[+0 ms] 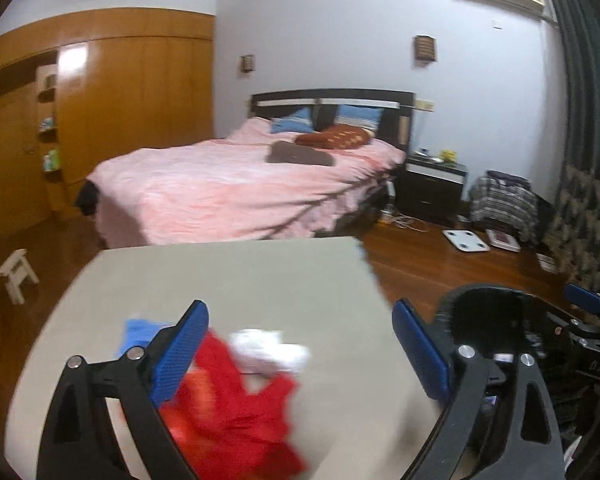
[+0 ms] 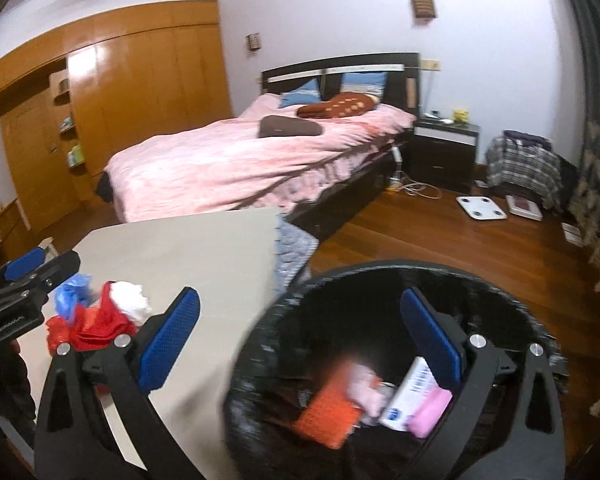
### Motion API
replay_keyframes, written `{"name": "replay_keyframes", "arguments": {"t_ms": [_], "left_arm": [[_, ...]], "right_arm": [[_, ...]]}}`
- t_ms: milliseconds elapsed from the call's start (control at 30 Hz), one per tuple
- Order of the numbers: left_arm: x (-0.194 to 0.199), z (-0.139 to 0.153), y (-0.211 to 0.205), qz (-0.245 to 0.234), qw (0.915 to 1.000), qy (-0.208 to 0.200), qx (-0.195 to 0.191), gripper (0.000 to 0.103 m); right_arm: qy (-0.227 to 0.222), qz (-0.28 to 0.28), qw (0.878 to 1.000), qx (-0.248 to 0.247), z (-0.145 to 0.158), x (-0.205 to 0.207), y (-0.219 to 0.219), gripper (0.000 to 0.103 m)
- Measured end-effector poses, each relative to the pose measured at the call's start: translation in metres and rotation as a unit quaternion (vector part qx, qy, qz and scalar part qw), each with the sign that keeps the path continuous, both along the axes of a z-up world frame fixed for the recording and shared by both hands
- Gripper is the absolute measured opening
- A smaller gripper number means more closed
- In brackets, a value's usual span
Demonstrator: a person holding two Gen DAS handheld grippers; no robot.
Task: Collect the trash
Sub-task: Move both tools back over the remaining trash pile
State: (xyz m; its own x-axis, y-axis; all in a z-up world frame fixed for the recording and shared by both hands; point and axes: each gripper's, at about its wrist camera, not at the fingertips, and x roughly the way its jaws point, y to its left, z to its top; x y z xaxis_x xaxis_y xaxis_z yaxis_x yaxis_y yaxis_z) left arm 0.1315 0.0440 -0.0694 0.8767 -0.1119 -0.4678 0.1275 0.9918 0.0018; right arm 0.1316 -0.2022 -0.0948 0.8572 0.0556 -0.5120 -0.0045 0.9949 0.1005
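Bedroom backdrop; beige counter (image 1: 228,280) is carrying the leftover trash: red bag (image 1: 236,412), white wad (image 1: 272,350), blue scrap (image 1: 140,330). Left claw (image 1: 300,354) is being held wide open and empty over it. Right claw (image 2: 300,344) is also gaping, empty, over the black bin (image 2: 340,292). Red bag is best being pinched mid-bunch, not by a loose edge.

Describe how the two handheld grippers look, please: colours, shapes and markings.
Both the left gripper and the right gripper have black angular frames with cut-out slots, round silver bolts, and flat blue textured pads. White lettering marks the bodies; it is too blurred to read.
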Motion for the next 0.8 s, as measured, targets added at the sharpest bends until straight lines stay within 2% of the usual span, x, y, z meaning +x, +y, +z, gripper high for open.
{"name": "replay_keyframes", "arguments": {"t_ms": [333, 600, 800], "left_arm": [[-0.003, -0.010, 0.088, 0.086, 0.9962, 0.002, 0.015, 0.091], [0.007, -0.025, 0.128, 0.122, 0.9922, 0.016, 0.015, 0.091], [0.014, -0.039, 0.139, 0.136, 0.9902, 0.029, 0.016, 0.091]], "right_arm": [[0.002, 0.071, 0.997, 0.001, -0.004, 0.030, 0.082, 0.098], [0.020, 0.101, 0.995, -0.001, -0.019, 0.058, 0.121, 0.098], [0.036, 0.125, 0.991, -0.013, -0.034, 0.078, 0.149, 0.098]]}}
